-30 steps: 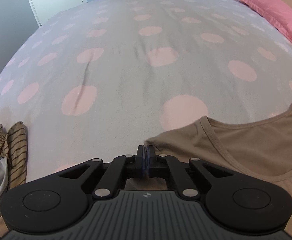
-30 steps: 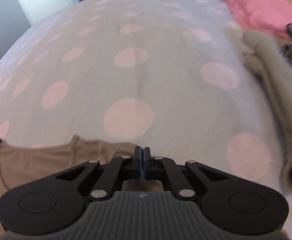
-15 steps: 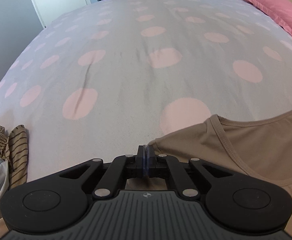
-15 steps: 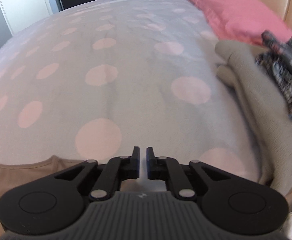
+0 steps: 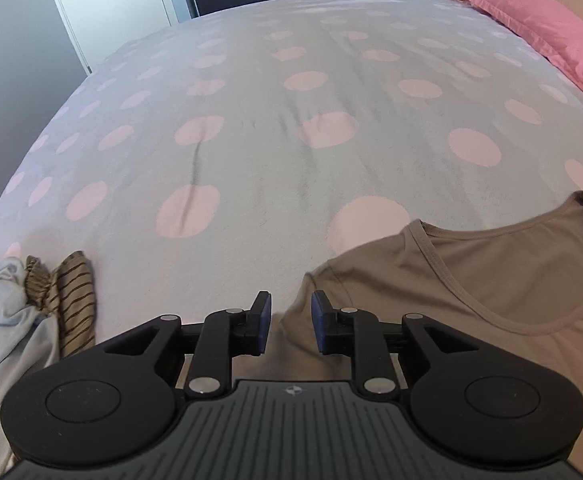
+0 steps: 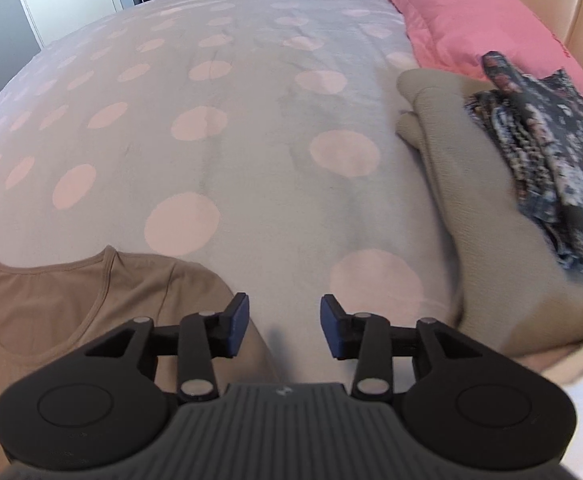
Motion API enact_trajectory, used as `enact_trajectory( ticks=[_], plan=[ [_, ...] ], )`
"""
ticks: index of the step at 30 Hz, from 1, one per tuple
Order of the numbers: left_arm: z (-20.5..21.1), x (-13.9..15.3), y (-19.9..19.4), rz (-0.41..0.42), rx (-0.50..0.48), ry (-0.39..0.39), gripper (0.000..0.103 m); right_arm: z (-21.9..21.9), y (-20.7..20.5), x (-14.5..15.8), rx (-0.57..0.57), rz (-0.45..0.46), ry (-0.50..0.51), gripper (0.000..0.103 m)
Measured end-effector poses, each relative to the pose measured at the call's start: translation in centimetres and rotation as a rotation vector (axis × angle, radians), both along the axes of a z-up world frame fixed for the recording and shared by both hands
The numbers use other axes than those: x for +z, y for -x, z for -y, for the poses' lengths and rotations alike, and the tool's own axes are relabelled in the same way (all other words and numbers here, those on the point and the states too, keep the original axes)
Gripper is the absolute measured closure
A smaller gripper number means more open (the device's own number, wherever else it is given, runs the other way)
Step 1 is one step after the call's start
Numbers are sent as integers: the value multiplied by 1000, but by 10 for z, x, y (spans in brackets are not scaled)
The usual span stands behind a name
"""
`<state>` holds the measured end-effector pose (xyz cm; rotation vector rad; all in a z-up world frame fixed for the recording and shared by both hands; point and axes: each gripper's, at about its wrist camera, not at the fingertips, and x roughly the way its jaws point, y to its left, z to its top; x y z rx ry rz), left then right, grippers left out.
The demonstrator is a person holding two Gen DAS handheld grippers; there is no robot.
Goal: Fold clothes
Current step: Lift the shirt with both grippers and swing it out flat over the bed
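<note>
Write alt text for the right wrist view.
The right gripper hangs open, nothing between its jaws, over a grey bedspread with pink dots. A tan T-shirt lies flat at lower left; at right a beige garment carries a folded dark floral piece, beside a pink pillow.

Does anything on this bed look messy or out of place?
Mostly tidy. The tan top lies flat. Only a crumpled heap of striped and pale blue clothes at the left edge looks untidy. A crease runs down the bedspread.
</note>
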<state>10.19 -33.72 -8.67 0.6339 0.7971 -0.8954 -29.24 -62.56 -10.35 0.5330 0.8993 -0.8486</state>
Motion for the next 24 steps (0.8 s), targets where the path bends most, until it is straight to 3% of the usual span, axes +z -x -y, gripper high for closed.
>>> enact_trajectory(
  ticks=[13, 18, 24],
  plan=[
    [-87, 16, 80, -51, -148, -87, 83, -105, 46, -6, 96, -65, -99, 59],
    [-116, 9, 133, -90, -142, -110, 83, -159, 57, -12, 125, -71, -165, 59],
    [-129, -7, 203, -83, -173, -196, 83, -228, 75, -19, 187, -110, -259, 60]
  ],
)
